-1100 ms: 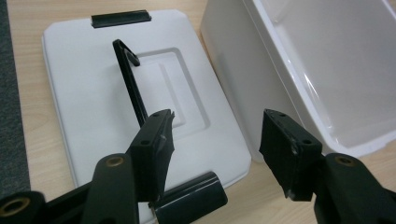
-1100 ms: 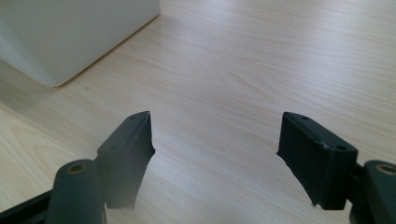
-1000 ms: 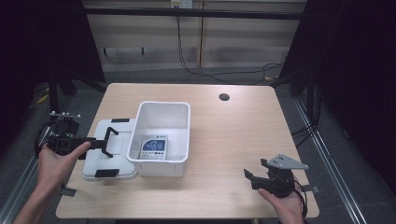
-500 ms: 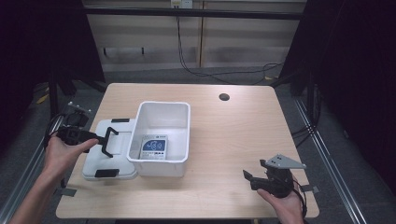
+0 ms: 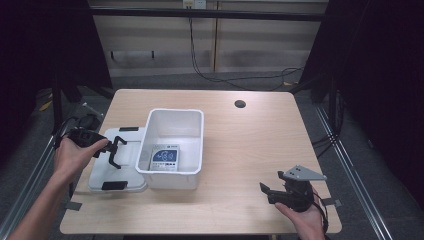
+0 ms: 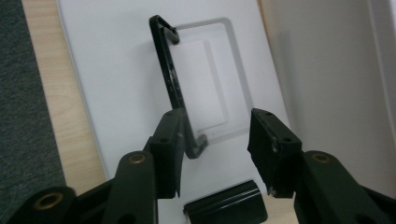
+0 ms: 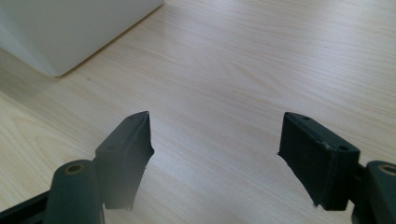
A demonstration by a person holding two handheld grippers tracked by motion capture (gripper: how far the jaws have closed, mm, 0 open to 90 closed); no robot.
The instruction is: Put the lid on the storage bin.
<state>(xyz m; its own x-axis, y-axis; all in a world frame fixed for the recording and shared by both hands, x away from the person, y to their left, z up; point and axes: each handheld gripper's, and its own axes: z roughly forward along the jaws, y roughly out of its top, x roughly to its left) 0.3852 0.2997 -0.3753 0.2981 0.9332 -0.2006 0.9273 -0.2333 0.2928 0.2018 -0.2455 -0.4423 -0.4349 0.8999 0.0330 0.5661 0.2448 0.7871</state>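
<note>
A white lid (image 5: 127,170) lies flat on the table, left of an open white bin (image 5: 176,120). The lid's black handle (image 6: 172,88) stands raised. My left gripper (image 5: 107,148) hovers over the lid, and its jaws have just been closing. In the left gripper view (image 6: 217,149) the near end of the handle sits between the jaws, close against the left one, and the pads do not press on it. A blue-and-white packet (image 5: 165,157) lies in the bin. My right gripper (image 5: 270,192) rests near the front right, open (image 7: 215,154) over bare wood.
Black latches sit at the lid's far end (image 5: 129,129) and near end (image 5: 114,185); the near one (image 6: 226,207) lies just under my left jaws. A dark round hole (image 5: 240,104) marks the table's far side. A corner of the bin (image 7: 70,32) lies ahead of the right gripper.
My left hand has shifted a little toward the bin, over the lid, and its jaws stand narrower around the handle. The right hand has not moved.
</note>
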